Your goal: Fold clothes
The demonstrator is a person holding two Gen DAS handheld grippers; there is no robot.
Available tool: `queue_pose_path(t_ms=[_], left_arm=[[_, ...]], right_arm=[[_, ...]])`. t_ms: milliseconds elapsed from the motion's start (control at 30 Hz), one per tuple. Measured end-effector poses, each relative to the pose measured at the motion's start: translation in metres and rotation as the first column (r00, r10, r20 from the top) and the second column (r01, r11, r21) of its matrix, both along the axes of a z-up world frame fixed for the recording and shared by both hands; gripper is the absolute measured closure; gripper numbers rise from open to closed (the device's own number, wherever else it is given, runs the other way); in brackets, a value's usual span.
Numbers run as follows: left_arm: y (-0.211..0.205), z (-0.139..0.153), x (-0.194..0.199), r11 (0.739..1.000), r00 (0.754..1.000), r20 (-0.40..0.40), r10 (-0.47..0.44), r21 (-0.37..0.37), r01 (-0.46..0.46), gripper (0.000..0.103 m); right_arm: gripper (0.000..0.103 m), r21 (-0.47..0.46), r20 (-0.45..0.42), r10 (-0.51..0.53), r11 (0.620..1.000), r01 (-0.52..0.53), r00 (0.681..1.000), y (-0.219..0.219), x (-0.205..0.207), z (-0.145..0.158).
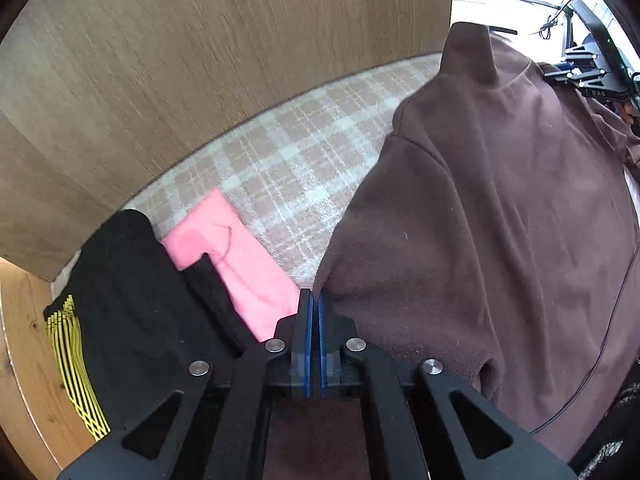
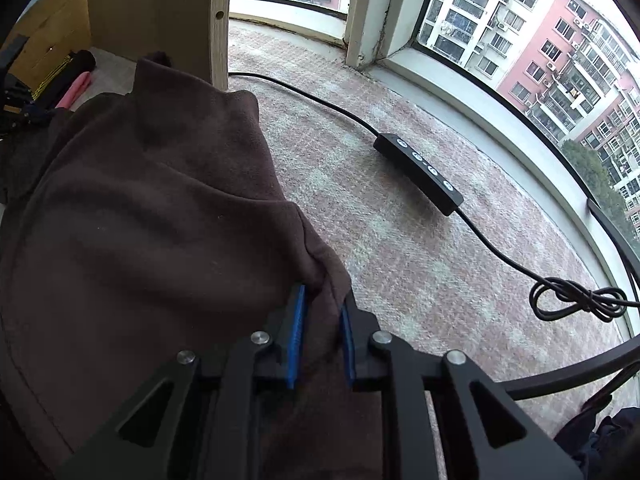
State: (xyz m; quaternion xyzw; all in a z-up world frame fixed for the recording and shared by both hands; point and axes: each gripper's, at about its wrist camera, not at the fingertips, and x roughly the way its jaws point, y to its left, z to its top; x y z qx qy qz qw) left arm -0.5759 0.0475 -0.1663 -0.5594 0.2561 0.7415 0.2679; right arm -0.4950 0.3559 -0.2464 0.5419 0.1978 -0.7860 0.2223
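Both claws pointed steeply down, left gripper (image 1: 314, 300) & right gripper (image 2: 322, 300) each clenched on brown sweater (image 1: 480, 208); only right view showed window (image 2: 520, 40).

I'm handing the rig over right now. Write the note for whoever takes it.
Left tool: shut on the edge of the brown fleece pullover.
Right tool: shut on a bunched fold of the same pullover.
Pullover lies spread on the plaid blanket, collar away from you. Folded black garment with yellow stripes and folded pink cloth sit at the left.
Done: both corners gripped. Left: fold the pullover.
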Motion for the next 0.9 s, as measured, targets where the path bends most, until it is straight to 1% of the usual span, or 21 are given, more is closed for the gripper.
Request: queue_pose_path(t_ms=[67, 100, 167, 200, 233, 267, 333, 367, 400, 433, 500, 533, 600, 633, 700, 733, 800, 867, 900], left_arm=[[-0.011, 0.013, -0.003, 0.999, 0.998, -0.047, 0.047, 0.020, -0.046, 0.101], [-0.016, 0.011, -0.006, 0.997, 0.997, -0.047, 0.068, 0.023, -0.067, 0.101], [-0.019, -0.008, -0.011, 0.995, 0.996, -0.014, 0.092, -0.030, -0.092, 0.100], [-0.015, -0.018, -0.011, 0.994, 0.998, -0.018, 0.068, -0.088, -0.070, 0.098], [-0.011, -0.023, -0.007, 0.991, 0.999, -0.039, 0.037, -0.127, -0.042, 0.097], [-0.008, -0.022, -0.005, 0.990, 0.998, -0.060, 0.024, -0.138, -0.032, 0.096], [-0.010, -0.010, -0.004, 0.990, 0.995, -0.090, 0.037, -0.132, -0.049, 0.093], [-0.011, -0.004, -0.003, 0.990, 0.993, -0.107, 0.045, -0.131, -0.059, 0.092], [-0.014, 0.004, -0.004, 0.987, 0.988, -0.138, 0.063, -0.141, -0.083, 0.089], [-0.015, 0.012, -0.004, 0.986, 0.985, -0.158, 0.075, -0.135, -0.096, 0.087], [-0.013, 0.029, 0.000, 0.992, 0.981, -0.177, 0.083, -0.079, -0.098, 0.087], [-0.005, 0.030, 0.003, 0.996, 0.985, -0.164, 0.061, -0.051, -0.071, 0.087], [0.011, 0.033, 0.008, 1.000, 0.990, -0.140, 0.017, 0.006, -0.016, 0.087], [0.020, 0.033, 0.011, 0.999, 0.992, -0.128, -0.008, 0.032, 0.012, 0.084], [0.040, 0.016, 0.015, 0.998, 0.995, -0.080, -0.062, 0.027, 0.064, 0.084], [0.049, 0.009, 0.015, 0.997, 0.996, -0.056, -0.071, 0.018, 0.073, 0.084], [0.064, -0.004, 0.015, 0.996, 0.996, -0.009, -0.090, -0.001, 0.090, 0.084], [0.070, -0.016, 0.014, 0.994, 0.995, 0.008, -0.100, -0.032, 0.100, 0.084], [0.071, -0.016, 0.013, 0.995, 0.995, 0.007, -0.097, -0.014, 0.097, 0.086]], right_arm=[[0.087, 0.007, -0.013, -0.005, 1.000, 0.005, 1.000, 0.001, 0.001, -0.001], [0.087, 0.012, -0.018, -0.009, 1.000, 0.010, 1.000, 0.000, 0.001, -0.001], [0.087, 0.022, -0.026, -0.019, 1.000, 0.019, 0.999, 0.000, 0.000, -0.001], [0.086, 0.027, -0.031, -0.024, 0.999, 0.025, 0.999, 0.000, 0.000, -0.001], [0.084, 0.036, -0.040, -0.032, 0.999, 0.033, 0.999, 0.001, 0.001, 0.001], [0.083, 0.016, -0.045, -0.047, 0.999, 0.047, 0.998, 0.007, 0.004, 0.009], [0.081, -0.026, -0.054, -0.076, 0.997, 0.075, 0.996, 0.019, 0.010, 0.026], [0.079, -0.025, -0.064, -0.079, 0.997, 0.078, 0.995, 0.026, 0.015, 0.033], [0.069, -0.023, -0.073, -0.082, 0.996, 0.081, 0.994, 0.033, 0.020, 0.041], [0.060, -0.006, -0.076, -0.091, 0.996, 0.091, 0.993, 0.036, 0.022, 0.043], [0.059, -0.002, -0.069, -0.133, 0.991, 0.133, 0.989, 0.059, 0.038, 0.048], [0.059, -0.009, -0.057, -0.160, 0.987, 0.159, 0.986, 0.072, 0.046, 0.050], [0.059, -0.066, 0.002, -0.216, 0.974, 0.216, 0.976, 0.094, 0.070, 0.053], [0.059, -0.097, 0.026, -0.229, 0.968, 0.231, 0.973, 0.099, 0.077, 0.052], [0.059, -0.132, 0.052, -0.224, 0.964, 0.229, 0.973, 0.099, 0.092, 0.046], [0.059, -0.114, 0.055, -0.210, 0.970, 0.215, 0.976, 0.094, 0.094, 0.039], [0.059, -0.028, 0.025, -0.216, 0.976, 0.217, 0.976, 0.093, 0.094, 0.028], [0.059, 0.058, -0.006, -0.219, 0.974, 0.219, 0.976, 0.091, 0.095, 0.017], [0.059, 0.098, -0.020, -0.221, 0.970, 0.221, 0.975, 0.091, 0.094, 0.011]])
